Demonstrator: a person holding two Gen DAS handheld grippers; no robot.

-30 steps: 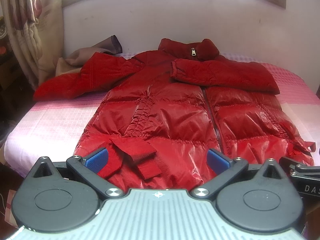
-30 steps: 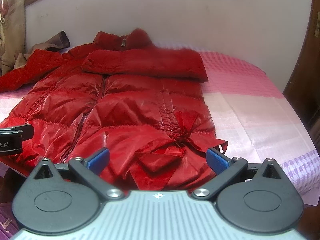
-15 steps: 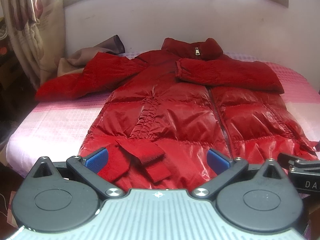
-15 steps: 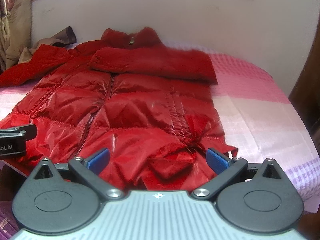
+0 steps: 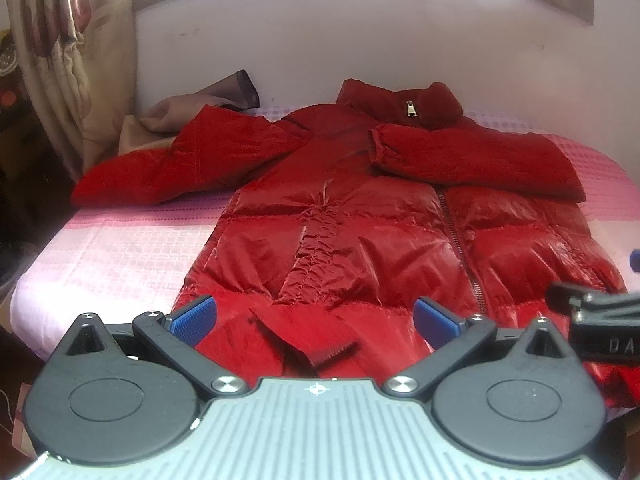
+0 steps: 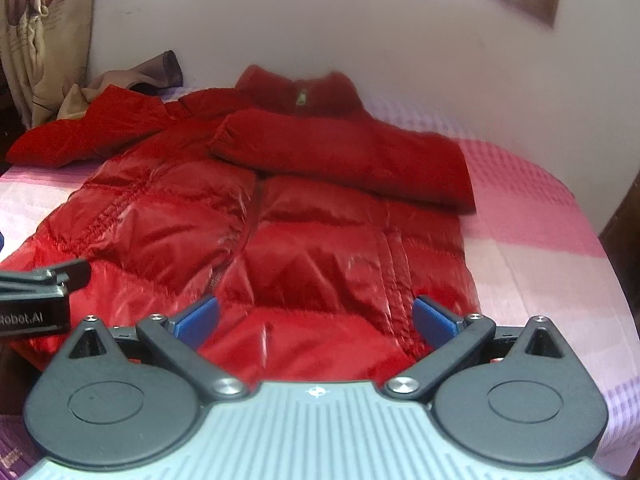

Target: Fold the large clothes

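Note:
A shiny red puffer coat [image 5: 360,232] lies front up on the pink bed, collar at the far end; it also shows in the right wrist view [image 6: 304,240]. Its right sleeve [image 5: 472,156] is folded across the chest. Its left sleeve [image 5: 180,168] stretches out to the left. My left gripper [image 5: 314,316] is open and empty over the hem, left of the zipper, above a belt end [image 5: 304,336]. My right gripper [image 6: 316,316] is open and empty over the hem on the coat's right half.
A pink checked bedspread [image 5: 120,248] covers the bed. A beige and brown garment [image 5: 180,112] lies at the far left by a curtain [image 5: 72,60]. A white wall [image 5: 360,40] stands behind the bed. The bed's right edge [image 6: 600,280] drops off beside dark wood.
Both grippers have moved forward over the coat's hem toward the collar; the coat looks nearer. The right view has swung left. Both jaws stay open and the coat has not moved.

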